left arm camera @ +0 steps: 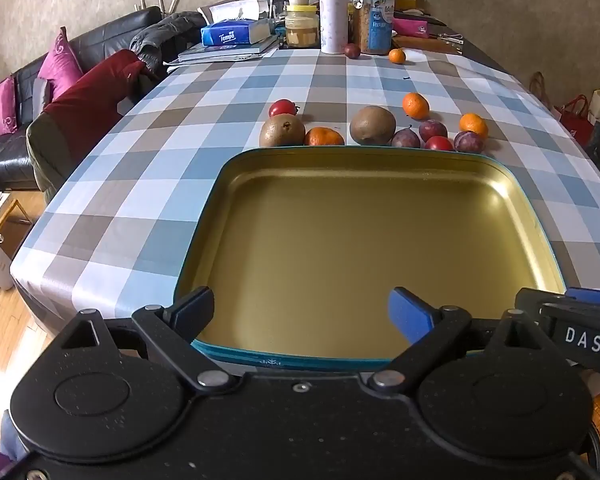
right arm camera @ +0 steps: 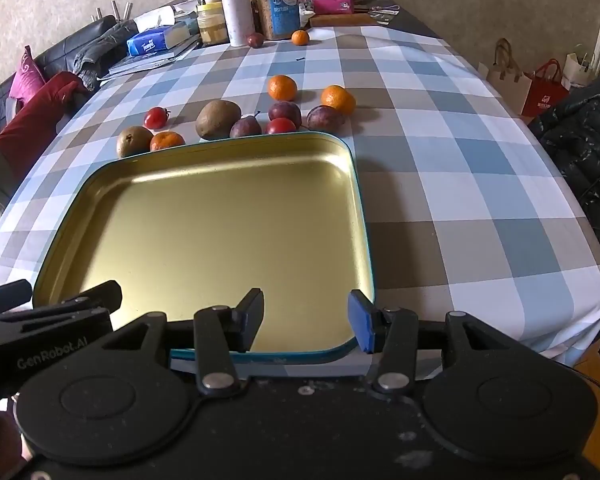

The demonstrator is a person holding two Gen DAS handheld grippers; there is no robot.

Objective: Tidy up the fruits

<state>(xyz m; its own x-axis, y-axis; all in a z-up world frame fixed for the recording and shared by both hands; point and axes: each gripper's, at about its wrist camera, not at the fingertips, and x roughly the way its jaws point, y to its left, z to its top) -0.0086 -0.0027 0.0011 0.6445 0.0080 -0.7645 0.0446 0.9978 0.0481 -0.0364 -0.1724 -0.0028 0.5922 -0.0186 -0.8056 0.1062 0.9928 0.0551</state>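
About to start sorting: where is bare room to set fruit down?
The tin is empty inside. Bare cloth lies left and right of it. Behind its far rim the fruit crowd together.

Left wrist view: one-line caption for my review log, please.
Left gripper, fingers open, hovers over an empty gold tin tray; kiwis, tangerines, plums and tomatoes wait beyond it on the checked tablecloth.

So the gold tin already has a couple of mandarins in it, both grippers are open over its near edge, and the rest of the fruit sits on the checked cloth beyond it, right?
Not quite: the gold tin holds nothing yet. Both wrist views show its bare floor, and all the mandarins, such as one by the far rim, lie on the checked cloth. The rest stands: the left gripper and right gripper are open over the near edge.
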